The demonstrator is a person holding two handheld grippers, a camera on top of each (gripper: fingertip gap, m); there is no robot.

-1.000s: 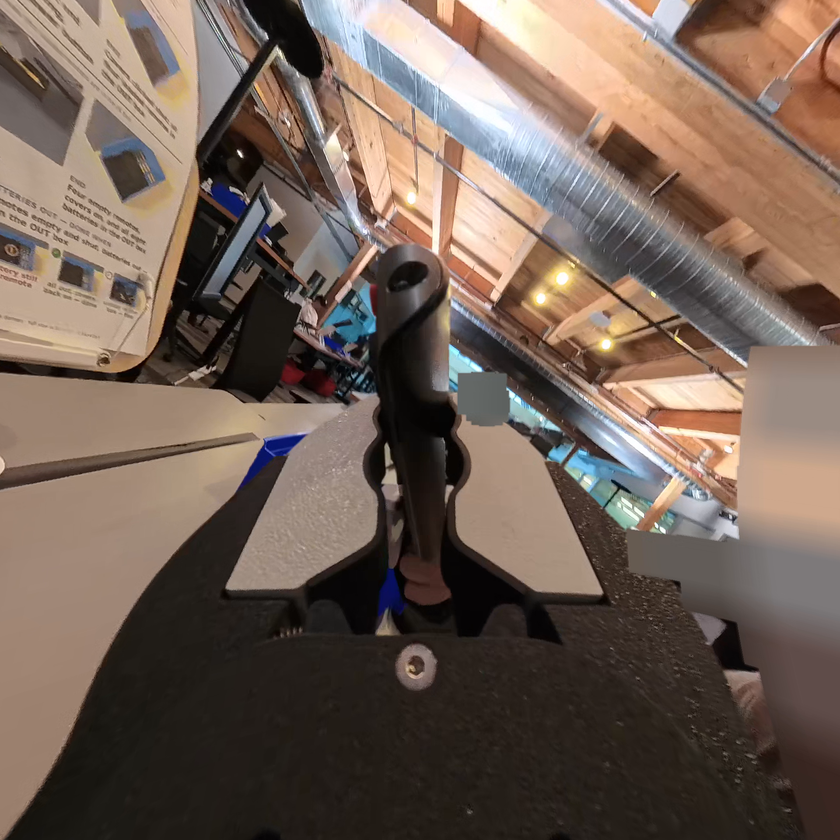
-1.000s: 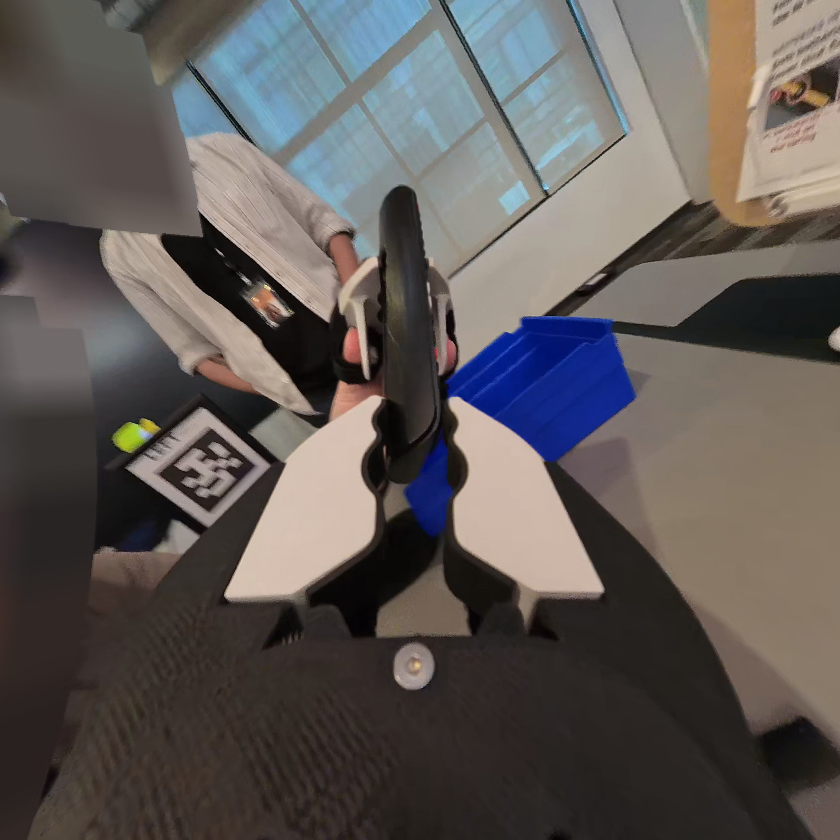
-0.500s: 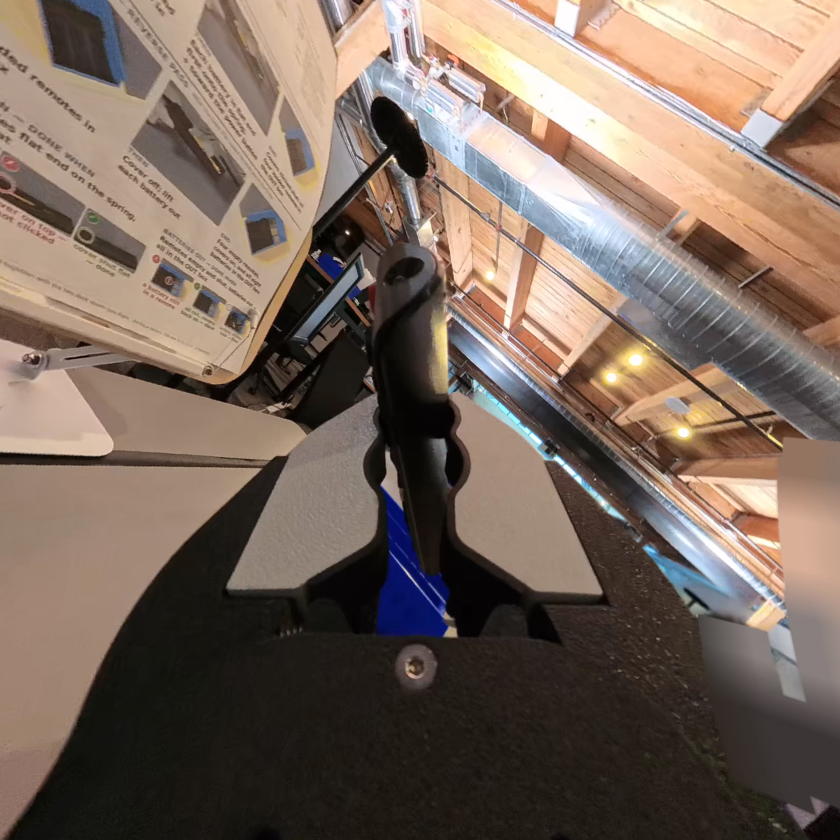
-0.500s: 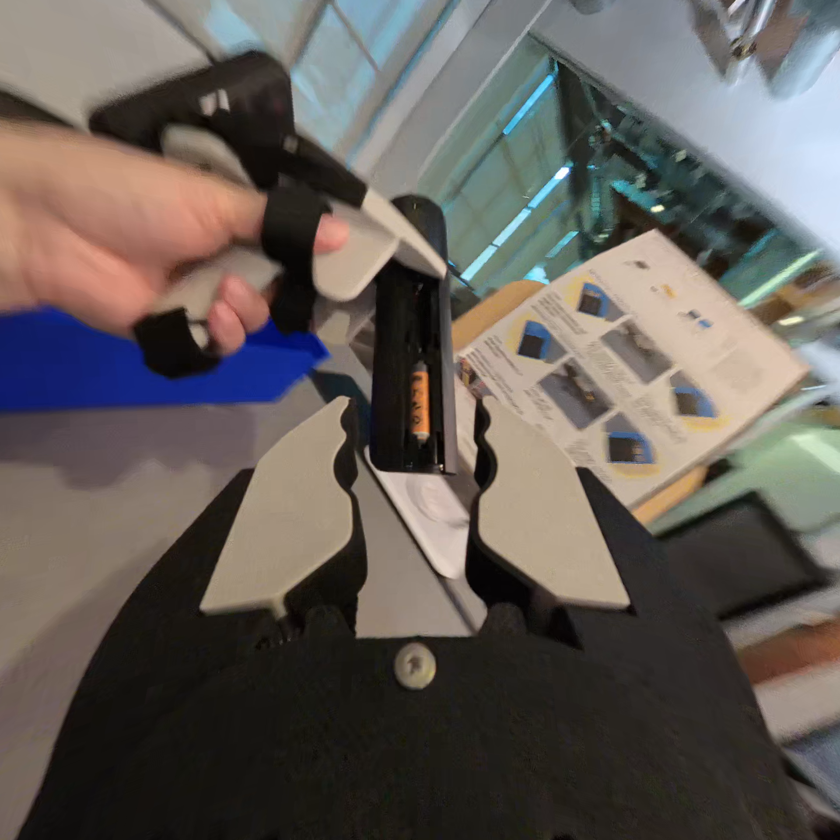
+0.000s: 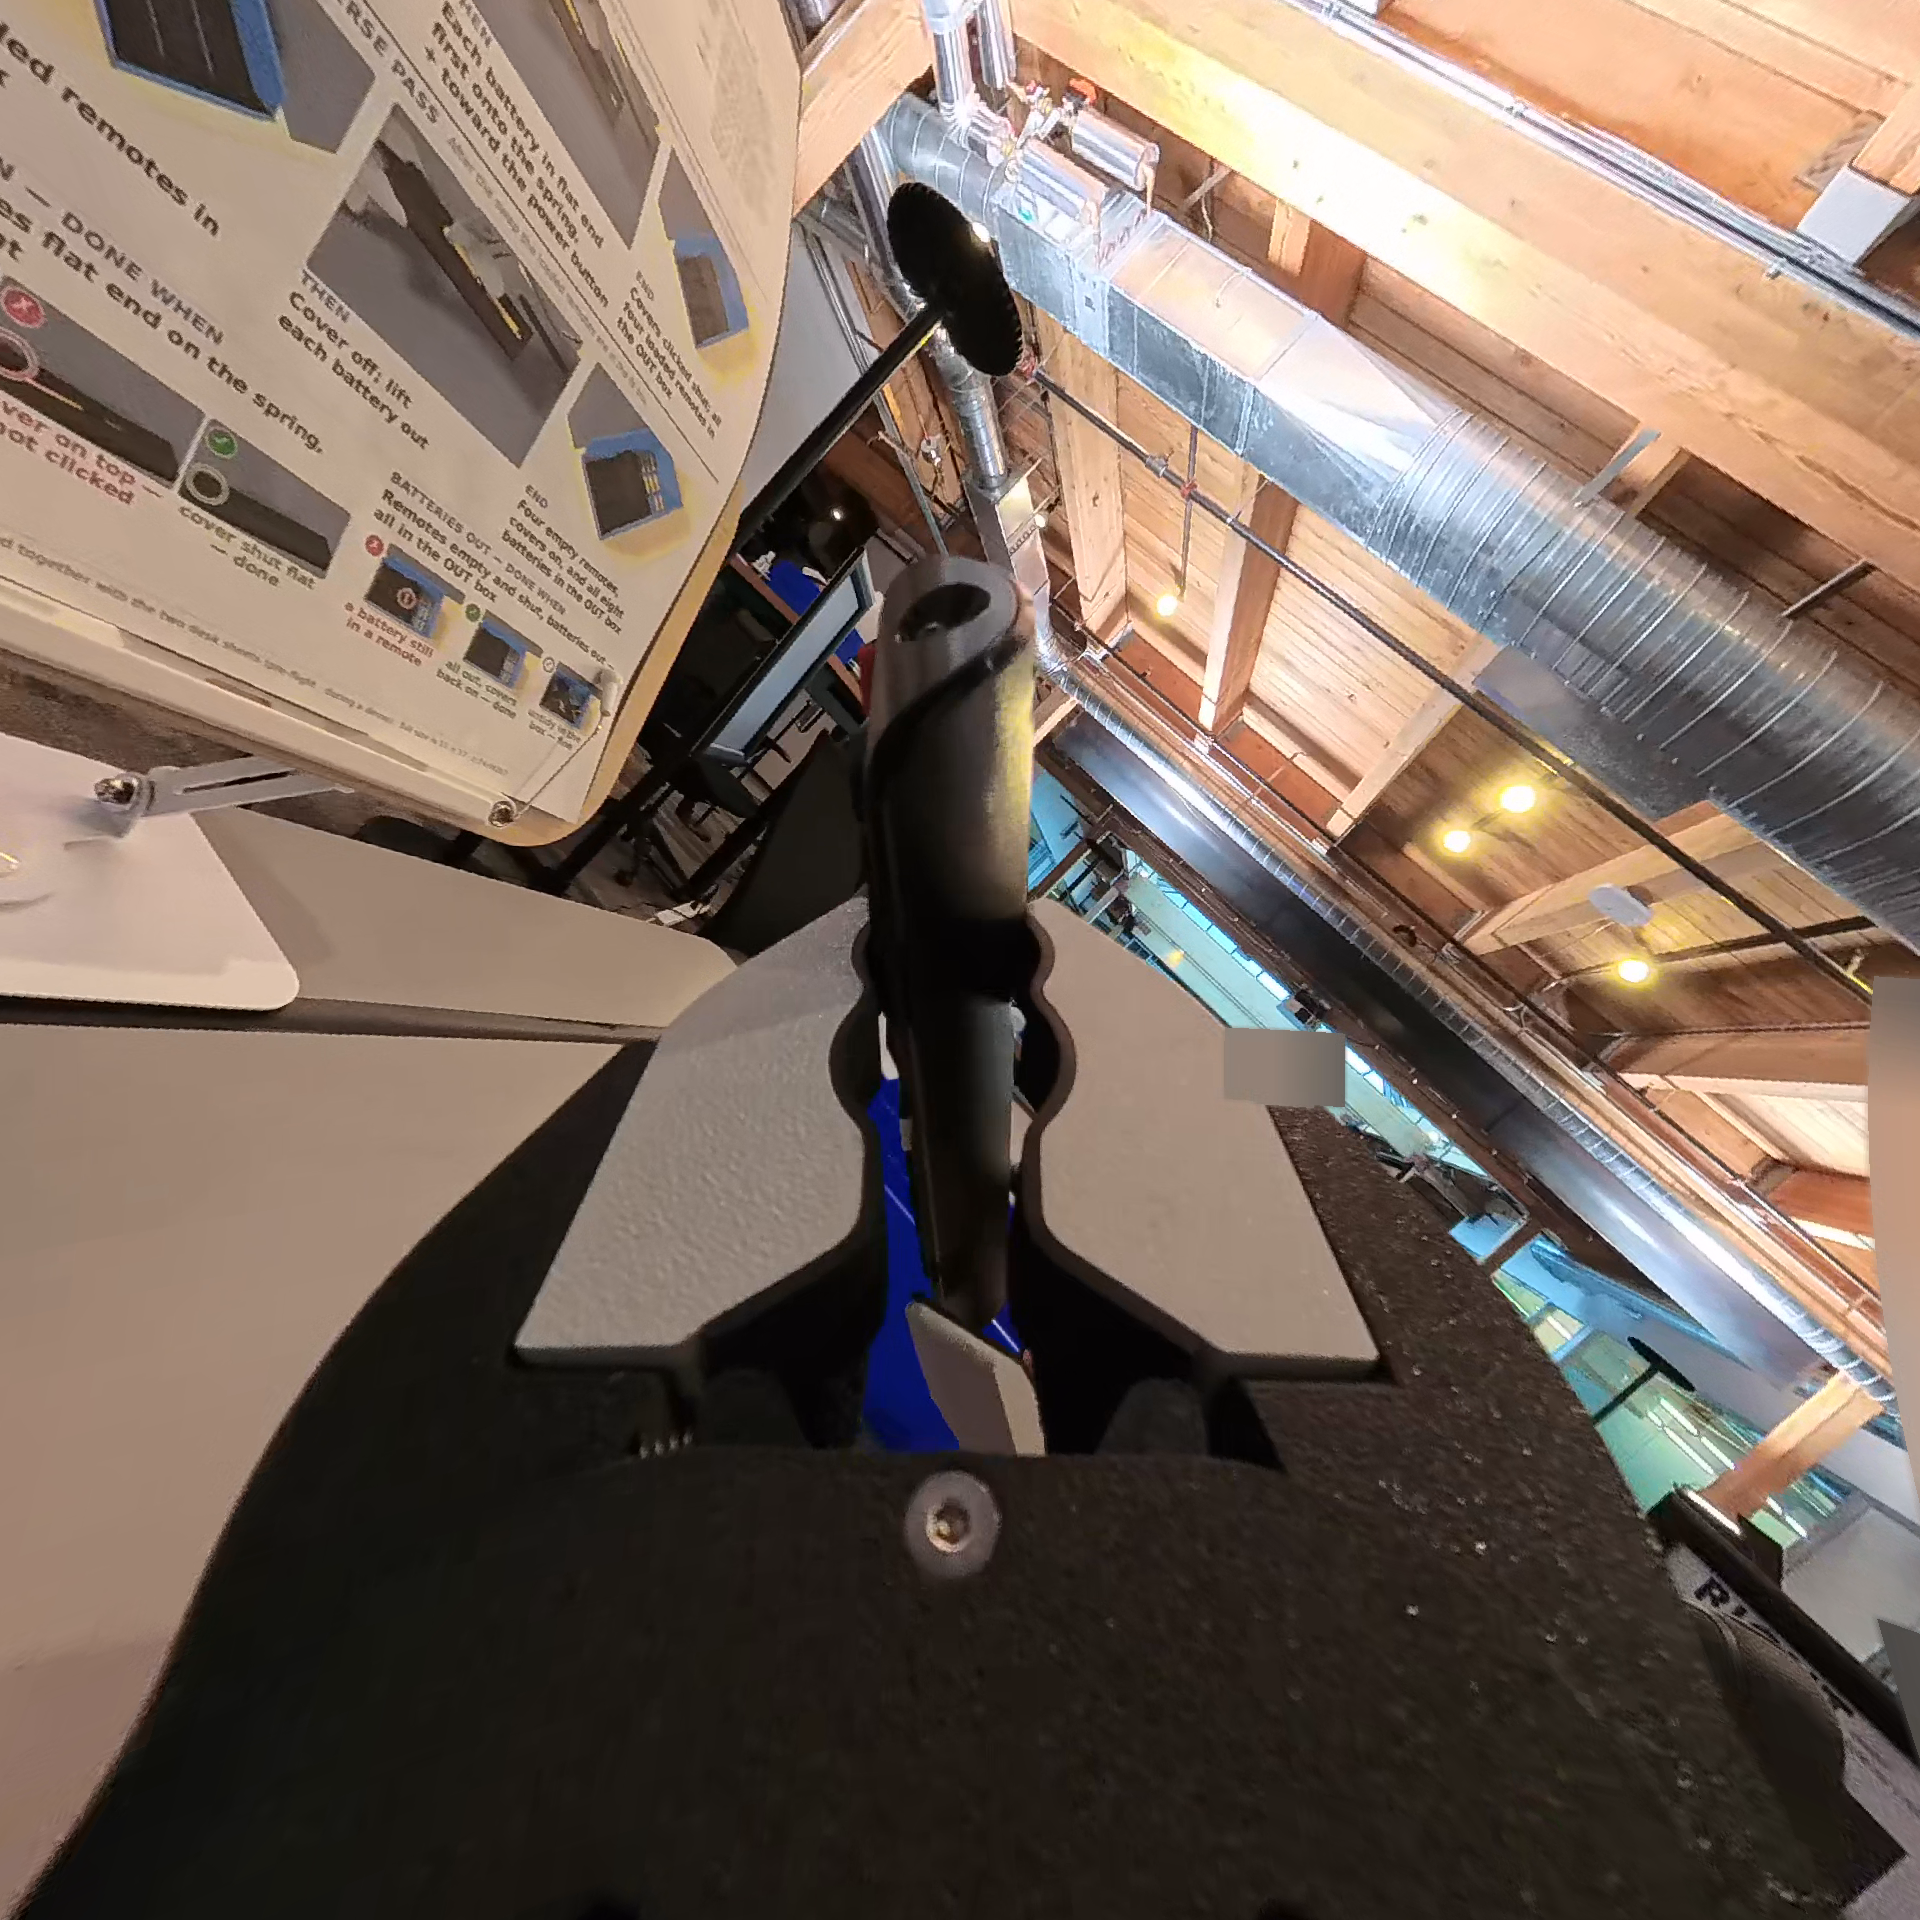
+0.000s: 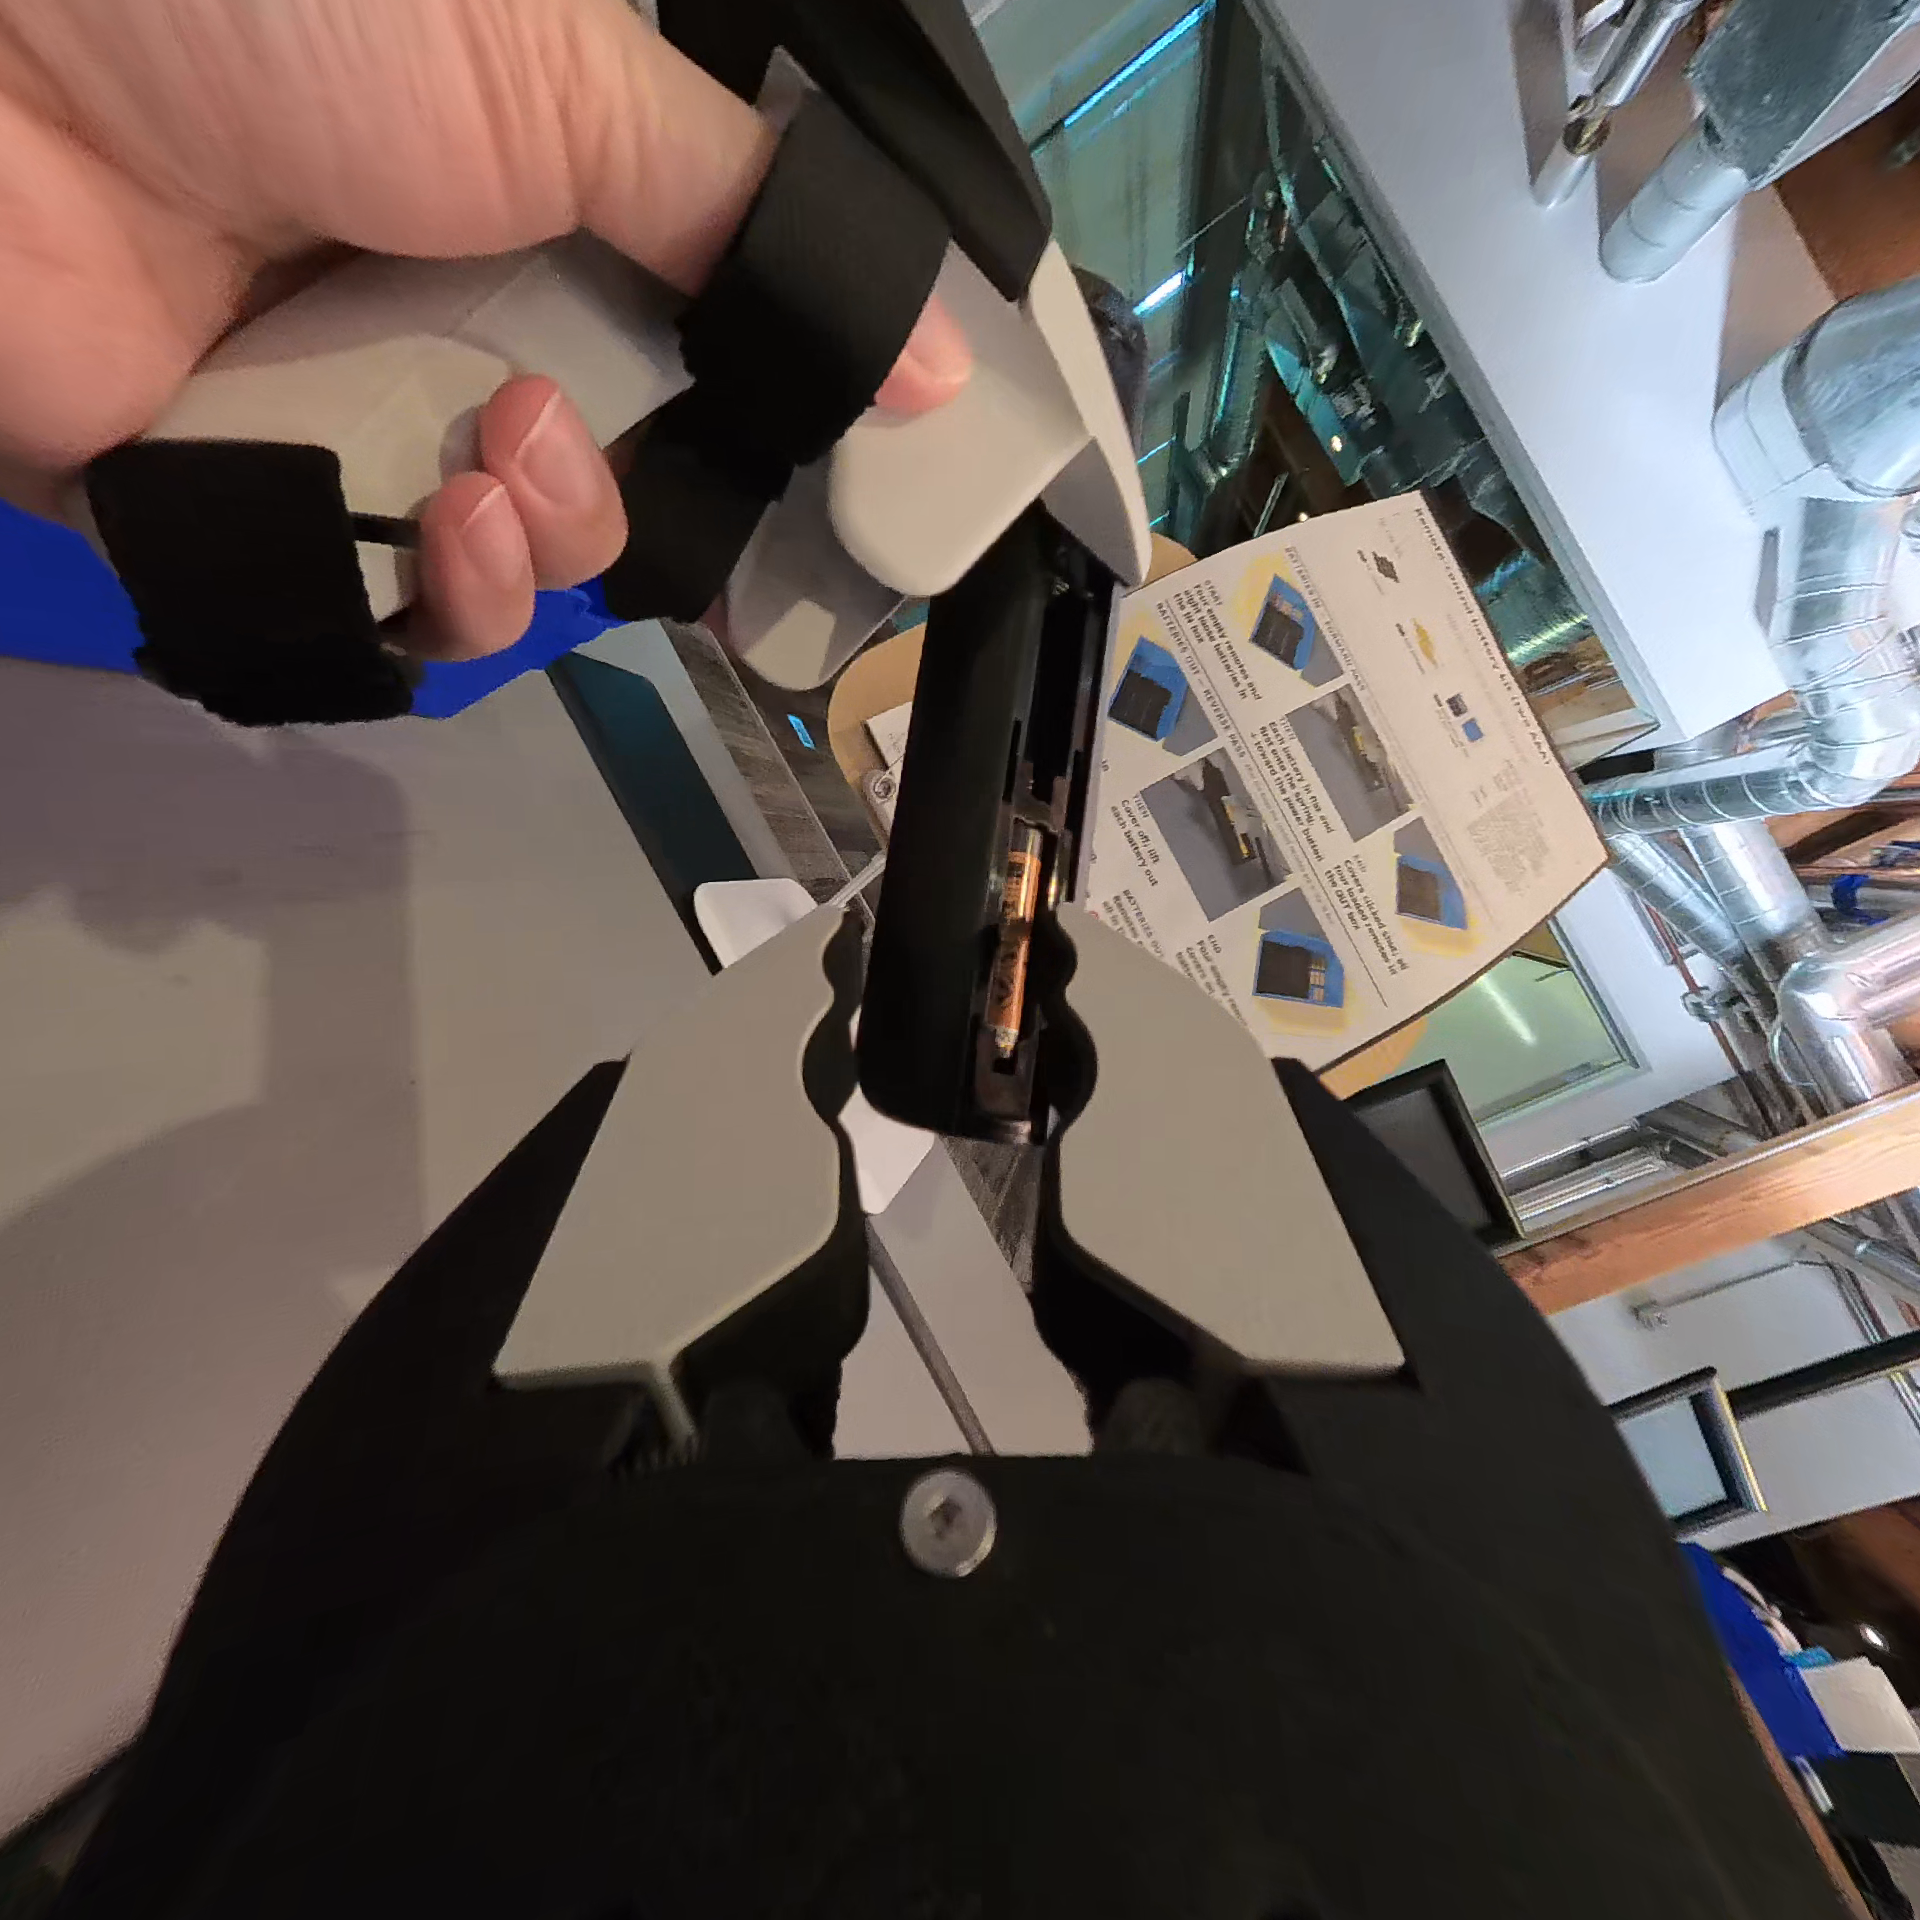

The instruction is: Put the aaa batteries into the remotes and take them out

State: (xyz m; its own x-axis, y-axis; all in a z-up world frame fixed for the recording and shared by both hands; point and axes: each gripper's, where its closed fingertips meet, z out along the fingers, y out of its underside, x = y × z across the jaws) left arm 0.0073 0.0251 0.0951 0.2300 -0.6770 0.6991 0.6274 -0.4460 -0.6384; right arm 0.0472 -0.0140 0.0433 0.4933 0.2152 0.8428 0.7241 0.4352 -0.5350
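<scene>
Remote [image 6: 977,831] is hanging in the air above the desk [image 6: 312,935], not resting on it, its long axis running straight out along the right gripper [image 6: 951,1023], whose fingers are clamping the near end. Farther along, the left gripper [image 5: 948,997] is pinching the far end, with a hand [image 6: 343,260] squeezing its handle. Open battery bay is facing the right wrist camera, and one orange battery [image 6: 1013,940] is sitting in it, just at the right fingertips, so the right gripper is nearer but busy holding. Blue bin [image 6: 499,665] is lying behind the hand, and an instruction board [image 6: 1351,790] is standing beyond the desk's far edge; nothing is blocking the bay
</scene>
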